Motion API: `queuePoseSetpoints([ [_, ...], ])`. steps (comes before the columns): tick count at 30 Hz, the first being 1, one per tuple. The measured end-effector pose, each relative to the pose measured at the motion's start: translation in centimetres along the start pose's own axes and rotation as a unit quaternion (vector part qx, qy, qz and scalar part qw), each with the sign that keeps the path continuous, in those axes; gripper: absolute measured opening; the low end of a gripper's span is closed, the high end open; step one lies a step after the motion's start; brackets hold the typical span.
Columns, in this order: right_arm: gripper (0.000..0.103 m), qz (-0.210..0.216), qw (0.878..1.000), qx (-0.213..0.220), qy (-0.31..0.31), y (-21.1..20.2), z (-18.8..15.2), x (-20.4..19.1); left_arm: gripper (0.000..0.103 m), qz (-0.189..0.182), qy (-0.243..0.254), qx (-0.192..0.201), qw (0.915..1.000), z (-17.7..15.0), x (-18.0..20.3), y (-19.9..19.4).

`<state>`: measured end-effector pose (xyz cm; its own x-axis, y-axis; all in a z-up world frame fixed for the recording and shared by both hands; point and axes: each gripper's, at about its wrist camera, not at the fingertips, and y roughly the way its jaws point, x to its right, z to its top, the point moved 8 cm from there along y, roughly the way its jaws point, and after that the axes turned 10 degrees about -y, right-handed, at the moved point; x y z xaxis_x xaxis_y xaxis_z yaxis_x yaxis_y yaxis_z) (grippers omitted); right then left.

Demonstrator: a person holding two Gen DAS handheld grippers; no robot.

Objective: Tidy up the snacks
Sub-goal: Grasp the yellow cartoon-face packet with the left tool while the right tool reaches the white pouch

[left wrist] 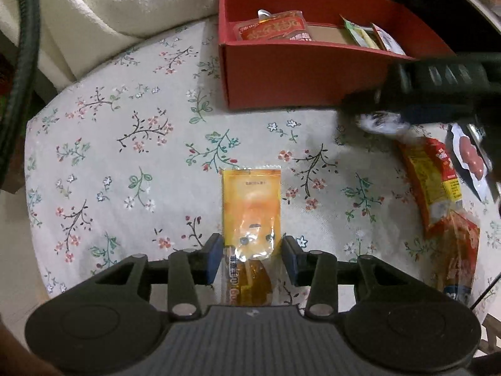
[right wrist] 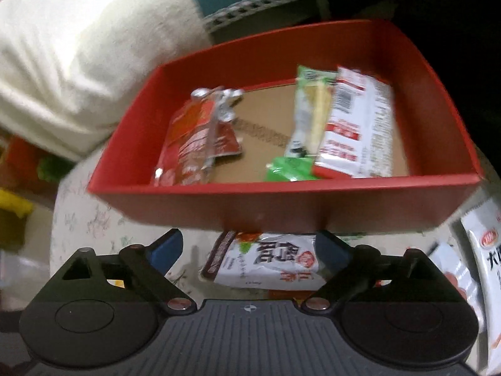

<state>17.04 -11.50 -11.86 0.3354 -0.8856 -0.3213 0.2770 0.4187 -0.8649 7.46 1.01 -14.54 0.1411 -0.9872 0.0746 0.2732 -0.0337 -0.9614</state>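
My left gripper [left wrist: 250, 258] straddles the orange packet [left wrist: 250, 216] lengthwise, pads not quite pinching, while my right gripper [right wrist: 250, 250] gapes empty over the white packet [right wrist: 269, 263], bound for the red box [right wrist: 281, 210] at twelve o'clock.

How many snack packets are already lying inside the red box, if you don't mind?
3: a red packet at the left of the red box, a green packet and a white packet at the right; others may be hidden.

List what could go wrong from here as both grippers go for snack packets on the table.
1. The left gripper straddles the yellow packet near one end only; lifted, the slippery pack may droop or slide out.
2. The right gripper, open over the white packet, sits close to the red box front wall and could nudge it.
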Motion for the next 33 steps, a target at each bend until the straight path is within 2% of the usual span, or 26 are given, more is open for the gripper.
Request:
queuePoseSetpoints([
  [3,0.095,0.068,0.997,-0.042,-0.024,0.2,-1.7,-3.0,0.035,-0.008,0.004,-0.004,1.0000,-0.2,-0.3,-0.1],
  [5,0.094,0.127,0.989,-0.071,-0.024,-0.2,-2.9,-4.8,0.035,-0.014,-0.001,-0.013,0.9998,-0.5,-0.7,-0.3],
  [6,0.094,0.138,0.987,-0.076,-0.023,-0.6,-3.2,-5.2,0.035,-0.018,-0.007,-0.012,0.9997,-0.6,-1.1,-0.5],
  [11,0.095,0.052,0.995,-0.030,-0.075,-2.8,-1.8,-4.7,0.036,-0.012,-0.031,-0.002,0.9994,-0.5,-2.6,-0.7],
  [14,0.095,0.039,0.996,-0.042,-0.071,-1.3,-1.5,-4.6,0.039,-0.004,-0.035,0.002,0.9994,-0.2,-2.5,-0.5],
  [18,0.094,-0.004,0.996,-0.059,-0.067,1.1,-1.9,-5.3,0.040,0.004,-0.028,0.005,0.9996,-0.1,-2.2,-0.3],
  [22,0.094,0.018,0.997,-0.060,-0.049,1.4,-2.2,-6.4,0.040,0.002,-0.028,0.003,0.9996,-0.3,-2.2,-0.5],
  [24,0.094,0.000,0.997,-0.059,-0.043,1.5,-2.3,-6.0,0.040,0.002,-0.032,0.002,0.9995,-0.3,-2.6,-0.5],
  [29,0.094,-0.003,0.999,-0.037,0.005,-0.6,-2.2,-4.9,0.040,0.010,-0.043,0.009,0.9990,-0.6,-3.4,-0.7],
  [33,0.095,0.024,0.998,-0.022,0.057,-1.8,-3.3,-5.1,0.040,0.009,-0.046,0.008,0.9989,-0.7,-3.6,-0.9],
])
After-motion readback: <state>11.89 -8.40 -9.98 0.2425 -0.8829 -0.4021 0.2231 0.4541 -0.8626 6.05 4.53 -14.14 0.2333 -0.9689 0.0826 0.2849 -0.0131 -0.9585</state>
